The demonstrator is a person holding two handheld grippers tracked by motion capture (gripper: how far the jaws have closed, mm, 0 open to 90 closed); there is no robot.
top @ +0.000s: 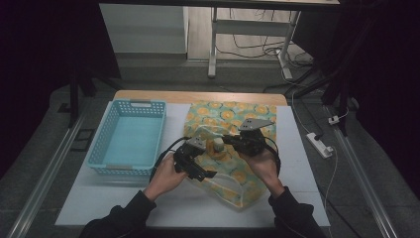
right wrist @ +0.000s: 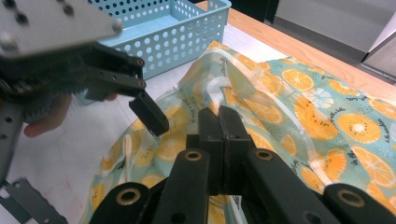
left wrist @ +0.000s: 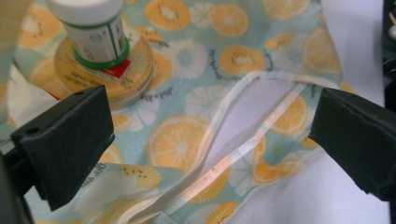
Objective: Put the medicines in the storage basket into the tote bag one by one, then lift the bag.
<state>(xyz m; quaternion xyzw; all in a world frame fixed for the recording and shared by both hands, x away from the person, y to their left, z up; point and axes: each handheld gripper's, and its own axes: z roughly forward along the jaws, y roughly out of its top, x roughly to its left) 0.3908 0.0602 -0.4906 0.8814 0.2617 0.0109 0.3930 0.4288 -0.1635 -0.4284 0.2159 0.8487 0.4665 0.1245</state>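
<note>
- Fruit-print bag [top: 233,144]: soft, slice-patterned sack with a clear-edged mouth, lying on the white table [top: 297,163] just right of the blue basket [top: 130,136]. Its mouth gapes toward the person. Risk: the fabric is limp, so if the one held edge slips, the opening would likely collapse over the contents.
- Blue basket: perforated, empty, well clear of both grippers. Risk: low; a dragged bag could nudge it.
- Right gripper [right wrist: 218,122]: jaws closed together over a fold of the bag's upper edge near the pale trim, apparently pinching it, though the pinch itself is hidden behind the jaws. Risk: a thin bite on slick material; a sharp lift could pull free or tip what sits inside.
- Left gripper [left wrist: 210,140]: jaws spread wide, holding nothing, poised over the bag's mouth with the clear band [left wrist: 243,126] between them. Risk: closing here could catch only the band or both layers at once, sealing the mouth instead of opening it.
- Round tin [left wrist: 112,74]: flat, lying inside the bag. Risk: slides if the bag tilts.
- White bottle [left wrist: 93,32]: green-banded, standing upright on the tin. Risk: an unsteady perch; any tug on the fabric may topple it.
</note>
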